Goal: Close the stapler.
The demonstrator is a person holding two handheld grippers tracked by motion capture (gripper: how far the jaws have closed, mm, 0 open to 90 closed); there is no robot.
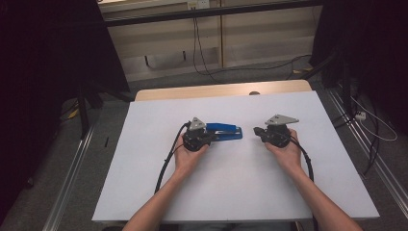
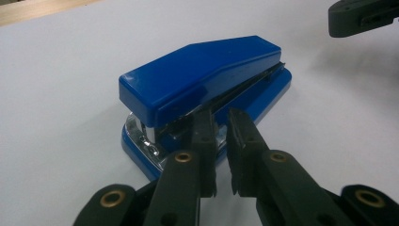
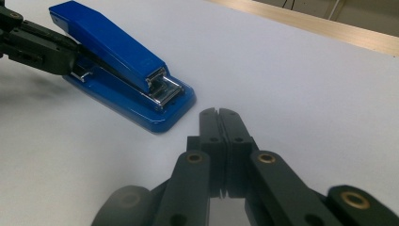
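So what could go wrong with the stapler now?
1. The left gripper comes at the blue stapler from one side with its jaws almost shut, so it may just push the stapler across the smooth white table rather than grab it.
2. The right gripper is shut and apart from the stapler, so nothing steadies the far end; it could spin.
3. Jaw tips near the gap under the top might slip in and jam.

A white counter [image 1: 231, 187] with a wooden far edge carries a blue stapler [image 1: 225, 131] lying flat near its middle.
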